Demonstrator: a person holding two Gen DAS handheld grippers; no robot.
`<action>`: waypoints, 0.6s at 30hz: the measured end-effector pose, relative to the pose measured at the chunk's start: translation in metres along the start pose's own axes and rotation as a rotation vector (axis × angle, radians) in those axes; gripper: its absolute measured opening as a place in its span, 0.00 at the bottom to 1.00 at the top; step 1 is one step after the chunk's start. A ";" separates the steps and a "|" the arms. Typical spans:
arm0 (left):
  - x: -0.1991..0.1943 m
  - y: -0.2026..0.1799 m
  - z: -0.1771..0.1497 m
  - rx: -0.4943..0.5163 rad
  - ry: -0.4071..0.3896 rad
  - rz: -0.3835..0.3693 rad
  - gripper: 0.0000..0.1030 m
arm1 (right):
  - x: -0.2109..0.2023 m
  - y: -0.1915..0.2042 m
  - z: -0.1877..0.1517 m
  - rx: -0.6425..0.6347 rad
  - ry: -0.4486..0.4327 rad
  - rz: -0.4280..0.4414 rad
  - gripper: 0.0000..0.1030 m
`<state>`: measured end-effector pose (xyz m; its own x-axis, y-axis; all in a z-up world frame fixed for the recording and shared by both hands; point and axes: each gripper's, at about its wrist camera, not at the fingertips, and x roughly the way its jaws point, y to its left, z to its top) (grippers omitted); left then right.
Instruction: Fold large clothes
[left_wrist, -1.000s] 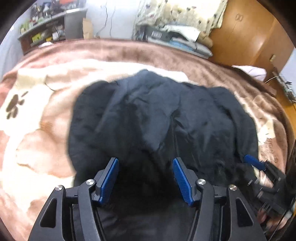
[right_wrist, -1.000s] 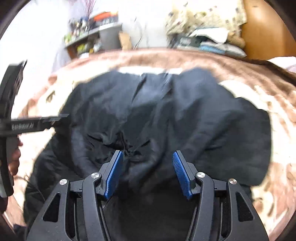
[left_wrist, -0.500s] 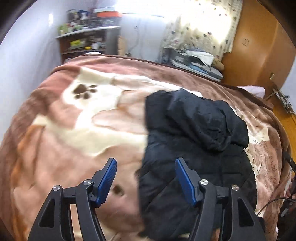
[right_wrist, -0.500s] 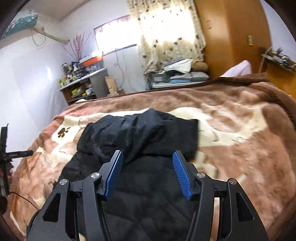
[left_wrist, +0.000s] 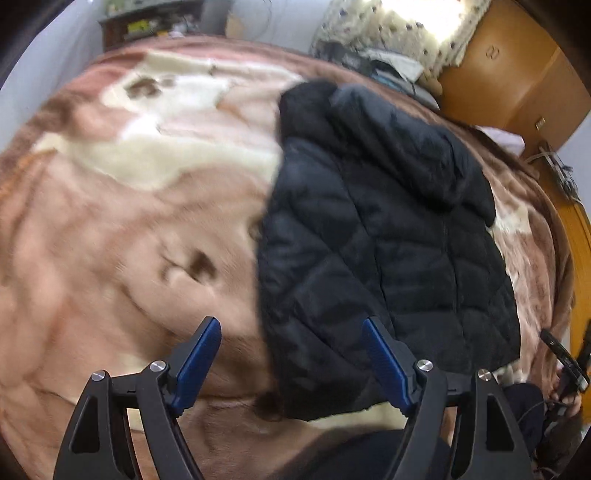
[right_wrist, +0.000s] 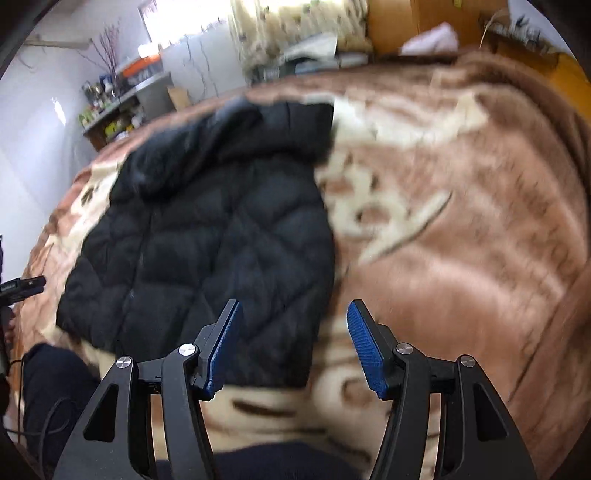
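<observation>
Across the blanket (left_wrist: 110, 258) the jacket (left_wrist: 388, 240) had settled folded; I'd pulled back both grippers, left (left_wrist: 291, 362) and right (right_wrist: 293, 343), wide apart and empty.

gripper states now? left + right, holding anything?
Left gripper: open, holding nothing, near the black jacket.
Right gripper: open, holding nothing.

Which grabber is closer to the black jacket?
About equal. The left gripper straddles the jacket's near left edge; the right gripper straddles its near right edge. Both open, holding nothing.
</observation>
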<state>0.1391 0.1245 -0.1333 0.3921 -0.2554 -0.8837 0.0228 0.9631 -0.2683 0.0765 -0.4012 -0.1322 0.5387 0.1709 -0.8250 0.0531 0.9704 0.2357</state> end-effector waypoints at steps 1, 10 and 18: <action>0.006 -0.001 -0.003 0.003 0.013 -0.002 0.76 | 0.004 -0.002 0.000 0.005 0.020 0.030 0.58; 0.036 -0.016 -0.012 0.117 0.079 0.037 0.76 | 0.043 -0.008 -0.004 -0.061 0.195 0.025 0.65; 0.066 -0.013 -0.020 0.076 0.163 0.014 0.76 | 0.069 -0.003 0.005 -0.101 0.292 0.088 0.65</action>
<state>0.1465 0.0937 -0.1960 0.2391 -0.2468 -0.9391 0.0902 0.9686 -0.2316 0.1176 -0.3925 -0.1876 0.2723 0.2829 -0.9197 -0.0749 0.9591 0.2728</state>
